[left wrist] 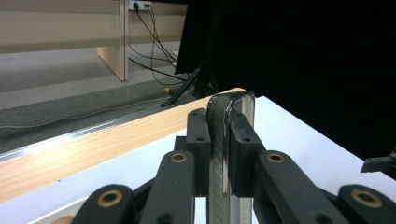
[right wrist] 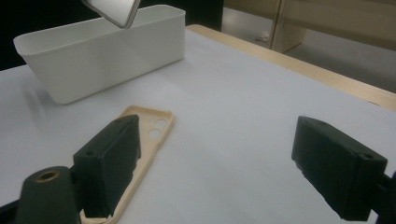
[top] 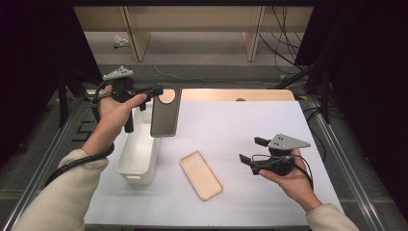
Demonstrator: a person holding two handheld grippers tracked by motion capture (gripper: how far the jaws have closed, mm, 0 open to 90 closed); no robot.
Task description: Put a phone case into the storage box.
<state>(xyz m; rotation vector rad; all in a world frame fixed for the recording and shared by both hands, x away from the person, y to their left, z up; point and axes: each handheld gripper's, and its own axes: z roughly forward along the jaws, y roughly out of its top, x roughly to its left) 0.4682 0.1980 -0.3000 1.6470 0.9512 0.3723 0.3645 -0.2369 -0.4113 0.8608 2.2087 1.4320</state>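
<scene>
Two phone cases, one white bin, two grippers on a white-topped table. Grey case [top: 166, 111] held up in the air over the bin's far end, near the table's far left corner, hanging long side down, its round camera hole at the top. Left gripper [top: 156, 90] clamped on that case's top edge, jaws almost fully closed with the thin edge pinched between the pads, seen end-on in the left gripper view [left wrist: 227, 140]. Bin [top: 126, 166] standing along the left edge of the table, open side up, nothing visible inside. Tan case [top: 200, 174] lying flat, hollow side up, near the middle of the near edge, just right of the bin and well apart from the grey one. Right gripper [top: 251, 150] hovering low toward the right side of the table, jaws wide apart and holding nothing, aimed at the tan case. Likely step in hand: carrying the grey case to drop it into the bin. Next move, as a judgement: lowering the case into the bin's mouth, then parting the jaws; tan case probably to follow with the right gripper.
</scene>
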